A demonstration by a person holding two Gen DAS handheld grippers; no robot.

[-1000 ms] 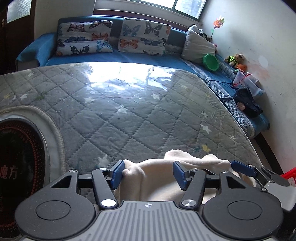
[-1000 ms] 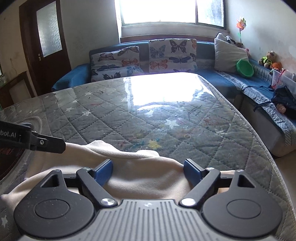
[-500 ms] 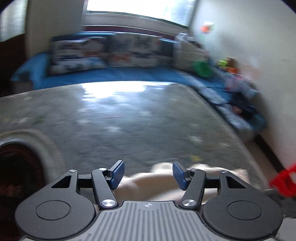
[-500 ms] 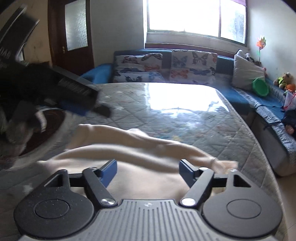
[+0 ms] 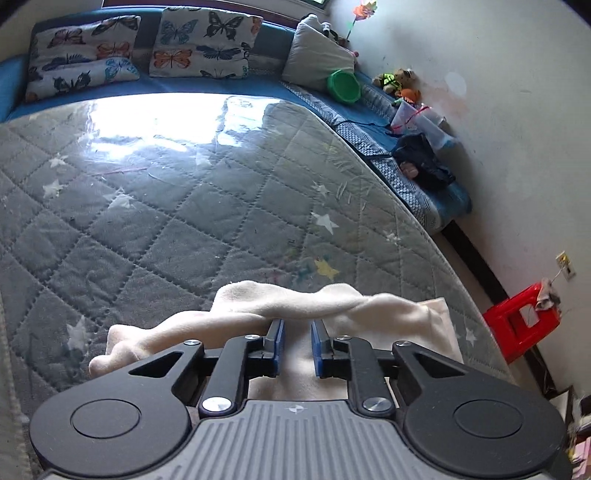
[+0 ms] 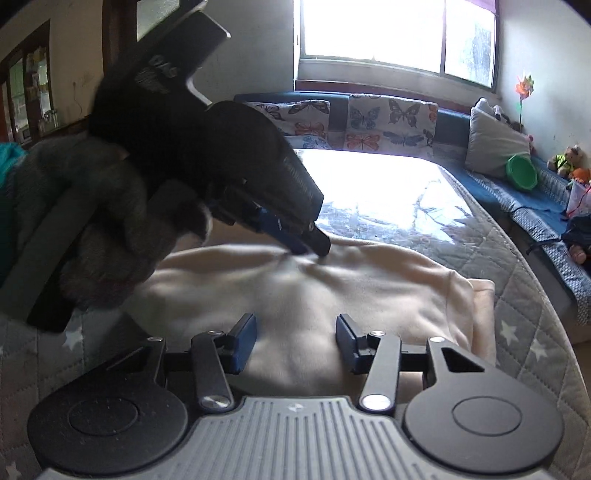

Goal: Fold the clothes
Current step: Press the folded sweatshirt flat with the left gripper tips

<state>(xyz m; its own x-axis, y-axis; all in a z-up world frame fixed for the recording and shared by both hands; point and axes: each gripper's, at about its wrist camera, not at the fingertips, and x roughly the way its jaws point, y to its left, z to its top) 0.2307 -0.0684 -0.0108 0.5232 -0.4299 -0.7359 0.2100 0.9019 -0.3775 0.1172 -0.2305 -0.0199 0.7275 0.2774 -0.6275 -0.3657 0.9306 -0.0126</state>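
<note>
Near the desk's (image 5: 207, 206) right edge, the soft, light cream garment (image 6: 332, 291) needs hem grips: left tool (image 5: 297, 341) nearly together, pinching a raised fold, right tool (image 6: 295, 341) apart.

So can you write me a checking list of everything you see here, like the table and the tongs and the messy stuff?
Surface: grey quilted cover with stars, shiny with window glare.
Job's things: cream garment lying rumpled near the front edge.
Clutter: green bowl, stuffed toys and dark bag on the blue sofa.
Tongs: left tongs nearly shut, a fold of garment bunched at the tips, grip unclear; right tongs open above the garment.
Cables: nothing seen.
Surroundings: butterfly cushions, red stool, window.
</note>
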